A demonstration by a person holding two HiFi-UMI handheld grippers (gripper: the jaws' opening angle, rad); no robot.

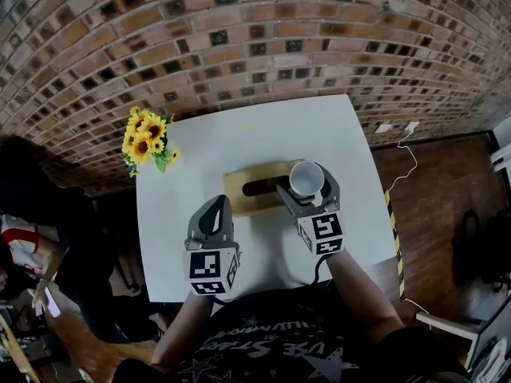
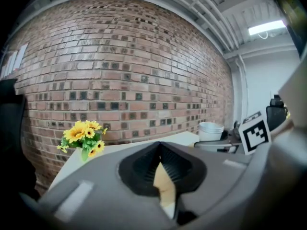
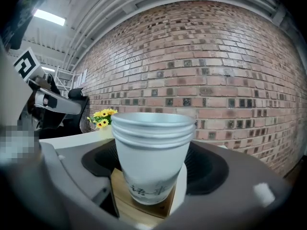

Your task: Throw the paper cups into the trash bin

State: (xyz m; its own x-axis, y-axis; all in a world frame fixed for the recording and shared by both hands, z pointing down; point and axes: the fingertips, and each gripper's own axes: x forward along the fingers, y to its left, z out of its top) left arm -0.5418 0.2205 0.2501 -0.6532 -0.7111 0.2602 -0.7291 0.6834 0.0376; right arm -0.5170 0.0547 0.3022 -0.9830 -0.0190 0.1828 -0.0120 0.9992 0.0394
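Observation:
A stack of white paper cups (image 1: 306, 178) stands upright between the jaws of my right gripper (image 1: 308, 191), which is shut on it. In the right gripper view the cups (image 3: 152, 152) hang just above a wooden box (image 3: 128, 206). That box (image 1: 239, 203), with a dark slot in its top, lies at the middle of the white table (image 1: 239, 134), and the cups are over its right end. My left gripper (image 1: 214, 215) is shut and empty, at the box's near left corner. From the left gripper view the cups (image 2: 211, 131) show off to the right.
A bunch of yellow flowers (image 1: 146, 140) stands at the table's far left corner. A brick wall runs behind the table. Another person (image 1: 32, 238) in dark clothes is at the left. A cable and striped tape (image 1: 394, 238) lie on the floor to the right.

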